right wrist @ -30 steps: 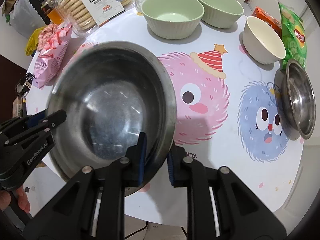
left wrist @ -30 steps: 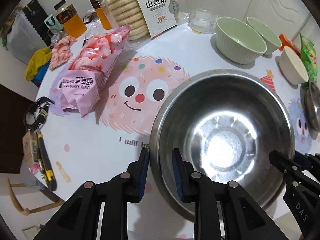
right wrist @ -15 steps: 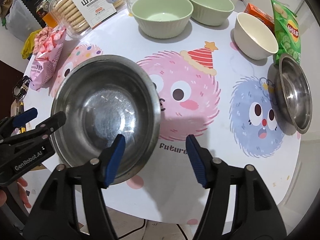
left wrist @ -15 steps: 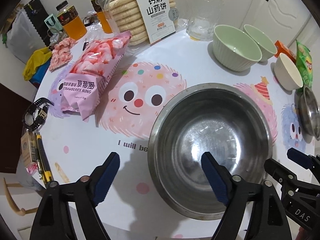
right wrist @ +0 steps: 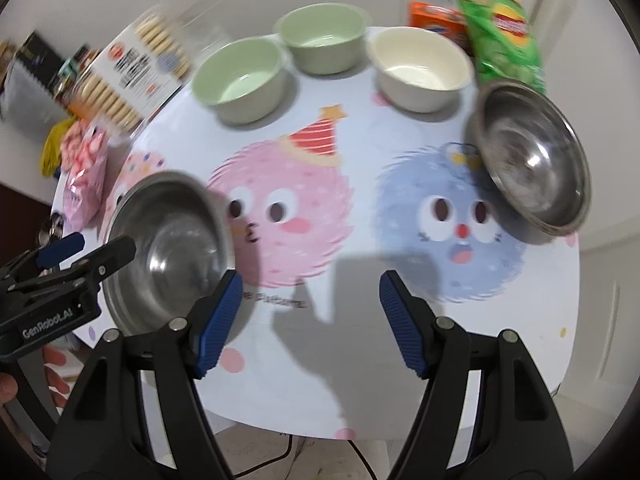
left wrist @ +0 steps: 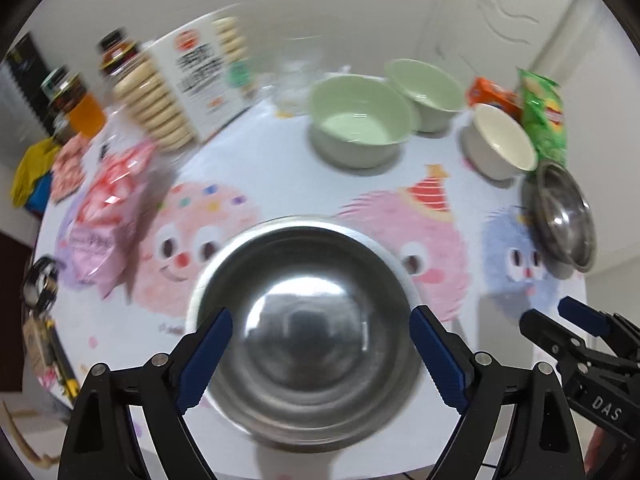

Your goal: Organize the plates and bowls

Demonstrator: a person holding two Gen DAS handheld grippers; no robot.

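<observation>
At the counter's near-left edge, large steel bowl set down, untouched — left gripper and right gripper both with fingers spread, holding nothing. Still unstacked, by the look: small steel bowl at right edge, two green bowls and cream bowl along far edge.

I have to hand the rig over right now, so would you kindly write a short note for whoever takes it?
Left gripper: open, holding nothing, its fingers to either side of the large steel bowl without touching it.
Right gripper: open, empty, over bare tablecloth.
The large steel bowl sits alone at the near left edge. A smaller steel bowl rests at the right edge. Two green bowls and a cream bowl line the far side, all separate.
Done: nothing is stacked.
Left: probably nest steel with steel and gather the ceramic bowls.
</observation>
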